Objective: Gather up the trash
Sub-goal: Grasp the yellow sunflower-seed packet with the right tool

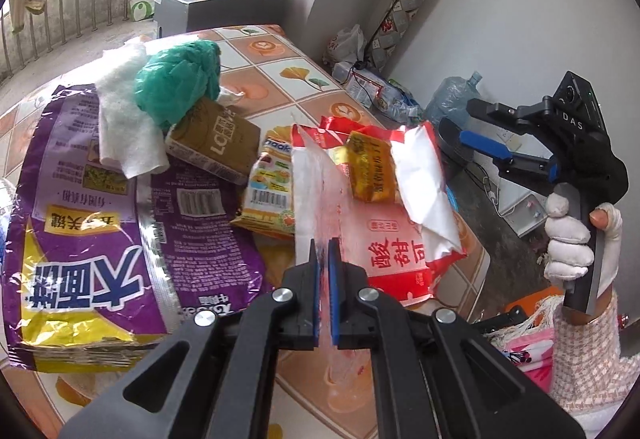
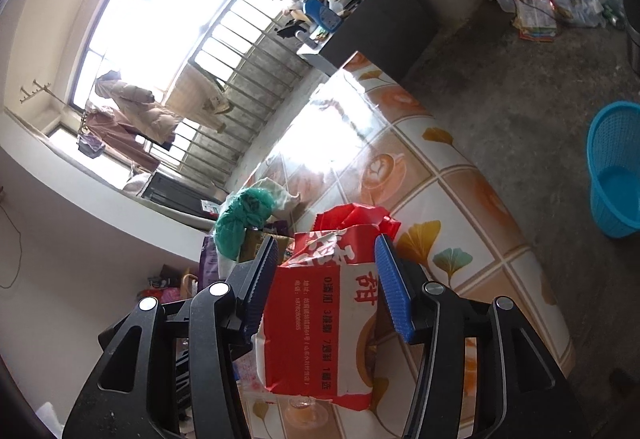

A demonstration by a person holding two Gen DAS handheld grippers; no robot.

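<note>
The left tongs [image 1: 325, 255] are closed on the thin white edge of a red and white snack bag [image 1: 384, 239], which stands up from the table [image 1: 304, 79] with its open mouth just beyond the pads. A small yellow packet [image 1: 370, 173] lies in that mouth, a little ahead and to the right of the left tongs. To their left lies the rest of the trash: a yellow noodle wrapper [image 1: 268, 195] touching the bag, a brown carton [image 1: 218, 147] farther ahead, a white tissue [image 1: 124, 119] and a crumpled green plastic bag [image 1: 176, 83] beyond that, and a large purple and yellow package [image 1: 92, 231] flat on the table at the far left. The right tongs [image 1: 480, 137] hang well off to the right, above the table's edge, gripped by a hand [image 1: 576, 239] in a white glove with a checked sleeve [image 1: 592, 351] below it. In the right wrist view the right tongs [image 2: 326, 287] stand half open, their blue pads on either side of the red and white snack bag [image 2: 320, 327] without pressing on it; the bag sits lower down, in front of them. The green plastic bag [image 2: 240, 219] shows just beyond their left finger. A blue basket [image 2: 616, 167] stands on the floor [image 2: 500, 79] far to their right, well apart from the table [image 2: 440, 199].
</note>
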